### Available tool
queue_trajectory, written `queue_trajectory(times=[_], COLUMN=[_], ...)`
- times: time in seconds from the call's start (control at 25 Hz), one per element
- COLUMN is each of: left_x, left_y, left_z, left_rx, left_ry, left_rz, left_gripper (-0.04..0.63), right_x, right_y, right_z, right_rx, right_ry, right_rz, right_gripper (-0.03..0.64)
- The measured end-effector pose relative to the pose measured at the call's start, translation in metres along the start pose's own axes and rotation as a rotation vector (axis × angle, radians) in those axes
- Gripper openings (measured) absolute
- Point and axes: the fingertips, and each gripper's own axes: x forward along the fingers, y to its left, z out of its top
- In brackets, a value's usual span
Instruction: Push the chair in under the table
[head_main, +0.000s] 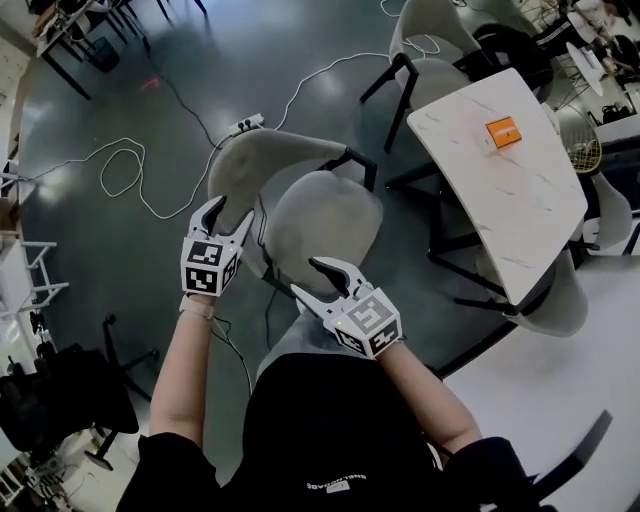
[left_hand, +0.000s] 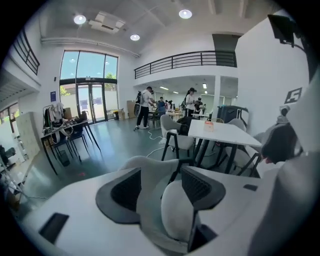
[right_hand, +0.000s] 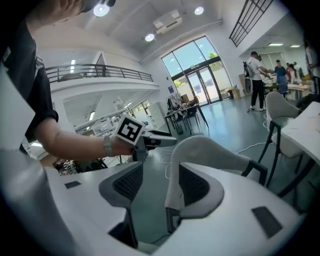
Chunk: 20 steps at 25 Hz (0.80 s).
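Left claw (head_main: 228, 215) and right claw (head_main: 318, 280) stand open, empty; the stiff, likely light chair (head_main: 325, 215) is best pushed at its backrest (head_main: 265, 152).

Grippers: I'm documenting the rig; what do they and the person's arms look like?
Both the left gripper and right gripper are white shells with curved, dark-padded fingers and a cube of black-and-white square markers. The person wears a black short-sleeved shirt and a wristband.

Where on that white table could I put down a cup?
The table top is nearly all bare: only the orange block sits near its far end. Around it is crowded: a tucked-in chair at the near end, the grey chair to its left in the head view.
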Motion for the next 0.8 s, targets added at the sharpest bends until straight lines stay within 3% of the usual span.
queue_trajectory(times=[0.4,0.68,0.8], left_x=[0.067,0.111,0.127], left_y=[0.085,0.120,0.126], left_z=[-0.029,-0.062,-0.079], left_rx=[0.014,0.036,0.005], left_ry=[0.112,0.231,0.259], left_rz=[0.111,0.130,0.126], left_gripper=[0.275,0.290,0.298], right_x=[0.079,0.117,0.131], right_y=[0.015,-0.001,-0.006], right_z=[-0.074,-0.138,-0.170], right_rx=[-0.032,-0.031,-0.032], right_ry=[0.183,0.317,0.380], right_rz=[0.073,0.036,0.033], right_gripper=[0.261,0.273,0.279])
